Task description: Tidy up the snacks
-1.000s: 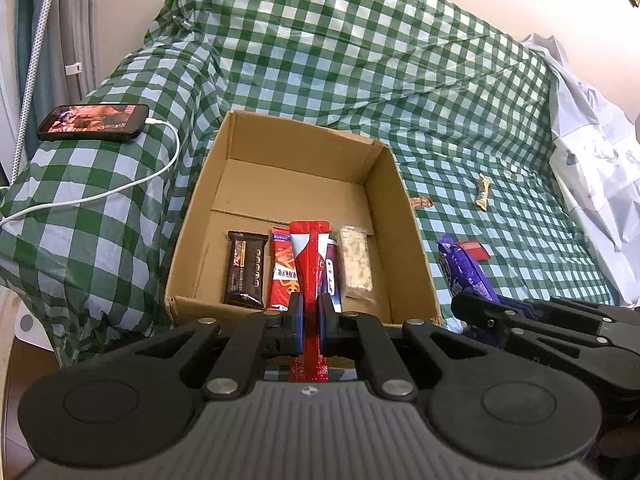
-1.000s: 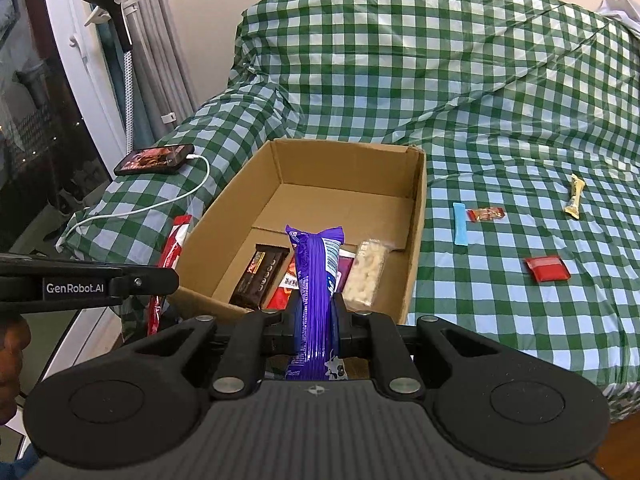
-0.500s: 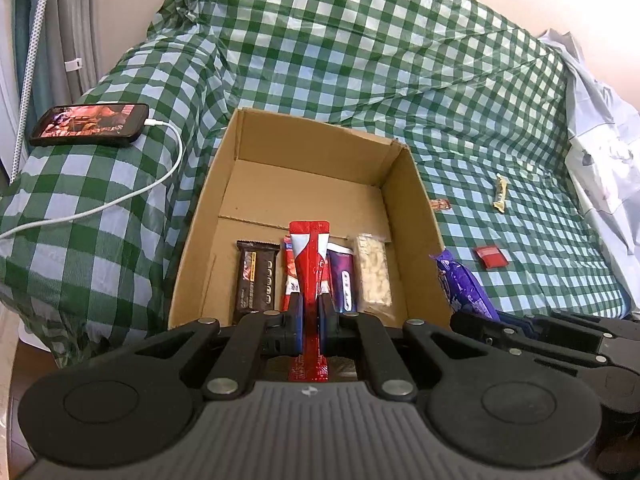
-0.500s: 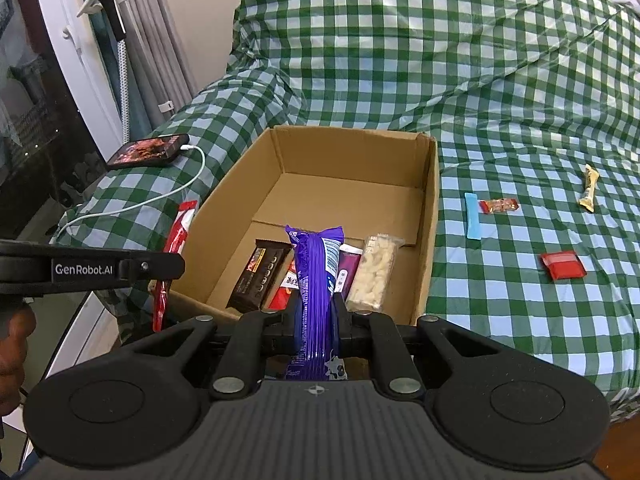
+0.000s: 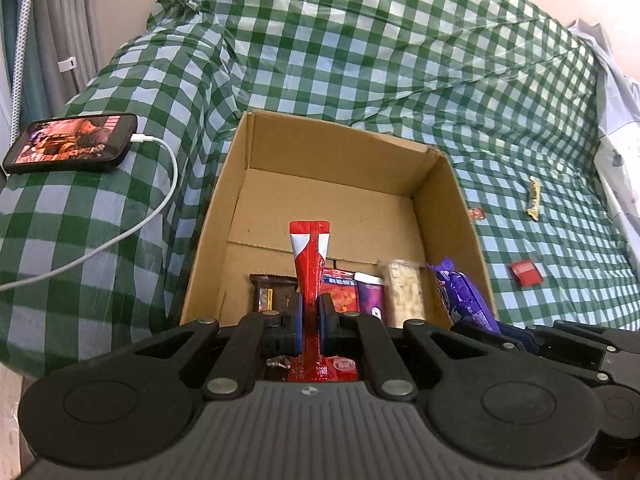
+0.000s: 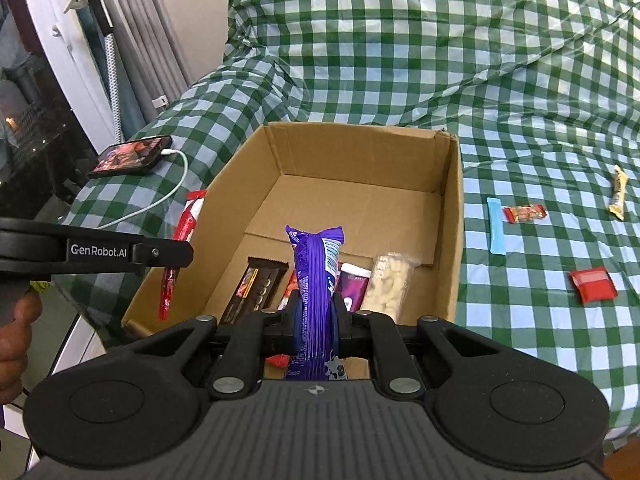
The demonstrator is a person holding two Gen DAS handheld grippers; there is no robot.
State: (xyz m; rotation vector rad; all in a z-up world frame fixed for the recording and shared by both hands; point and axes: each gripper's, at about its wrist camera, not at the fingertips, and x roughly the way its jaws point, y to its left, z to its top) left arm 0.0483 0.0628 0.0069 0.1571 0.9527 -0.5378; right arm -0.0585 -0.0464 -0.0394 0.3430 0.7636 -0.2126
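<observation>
Around me a green-checked cloth (image 6: 400,60) drapes the sofa — grey curtains (image 6: 136,60) hang at left beside a cream wall (image 5: 120,0) and dark window (image 6: 24,120).

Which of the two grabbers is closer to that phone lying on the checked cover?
Left. The left gripper, shut on a red packet, sits on the phone's side of the box; the right gripper, clamping a purple packet, is farther over.
</observation>
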